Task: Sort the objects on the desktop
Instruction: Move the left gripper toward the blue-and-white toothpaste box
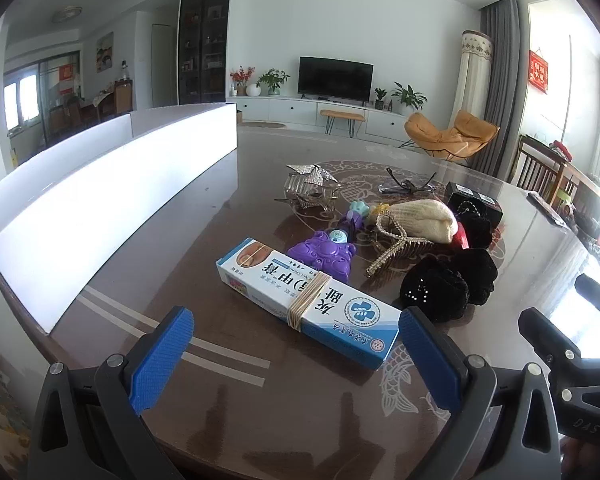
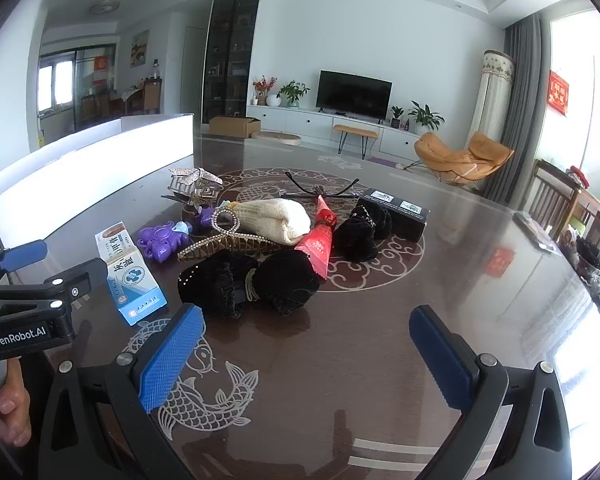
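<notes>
Only right view: red tube [image 2: 317,240], left view: box [image 1: 304,296] w/ band

Blue-white ointment box [image 1: 306,300] flat, rubber-banded, nearest. Purple toy [image 1: 320,254] beside it. Cream knit pouch [image 1: 420,220] over rhinestone hair comb [image 1: 396,248]. Black scrunchies [image 2: 248,284] touching red tube [image 2: 320,240]. Black box [image 2: 396,212] behind, near glasses [image 2: 320,190]. Silver clip [image 1: 310,186] far left.

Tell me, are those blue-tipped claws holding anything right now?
No, nothing is held. The left gripper and the right gripper both stand wide open above the table; the long box lies just ahead of the left one, ungripped.
</notes>
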Motion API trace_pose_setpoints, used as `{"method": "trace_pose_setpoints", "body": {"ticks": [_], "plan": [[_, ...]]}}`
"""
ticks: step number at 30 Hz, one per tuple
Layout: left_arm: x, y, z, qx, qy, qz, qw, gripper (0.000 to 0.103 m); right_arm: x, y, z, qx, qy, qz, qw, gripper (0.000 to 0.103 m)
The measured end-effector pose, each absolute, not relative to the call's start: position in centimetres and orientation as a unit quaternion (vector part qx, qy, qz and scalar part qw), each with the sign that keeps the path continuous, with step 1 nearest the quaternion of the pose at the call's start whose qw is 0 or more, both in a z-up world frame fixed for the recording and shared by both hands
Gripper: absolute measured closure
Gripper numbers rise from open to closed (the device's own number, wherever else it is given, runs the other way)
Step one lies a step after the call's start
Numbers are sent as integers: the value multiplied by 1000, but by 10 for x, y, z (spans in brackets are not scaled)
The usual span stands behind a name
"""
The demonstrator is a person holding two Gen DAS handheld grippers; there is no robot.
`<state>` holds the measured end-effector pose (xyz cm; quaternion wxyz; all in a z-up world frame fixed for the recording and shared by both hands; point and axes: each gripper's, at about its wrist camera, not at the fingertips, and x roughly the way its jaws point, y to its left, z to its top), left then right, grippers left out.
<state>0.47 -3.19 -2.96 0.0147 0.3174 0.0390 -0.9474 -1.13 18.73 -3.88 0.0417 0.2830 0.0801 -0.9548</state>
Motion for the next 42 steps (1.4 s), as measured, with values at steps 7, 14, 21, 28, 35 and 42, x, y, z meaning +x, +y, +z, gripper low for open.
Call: {"method": "trace_pose_setpoints", "body": {"ticks": [7,14,21,28,35,42], "plan": [[6,-30,-29,314,29,-949,15,0,-12,181,-41,283,83,-954,45,0],[7,-32,-32,317,31,-948,13,0,-13,174,-43,284,87,-954,50,0],[7,-31,-33,318,30,-947,13,0,-11,172,-42,284,88,-953,53,0],[6,-31,-34,318,28,-948,13,0,-10,169,-42,283,89,-953,56,0],[6,-32,-35,319,29,-947,15,0,-9,168,-42,284,88,-953,57,0],[6,-32,-34,318,28,-947,15,0,-7,166,-42,283,89,-953,60,0]]}}
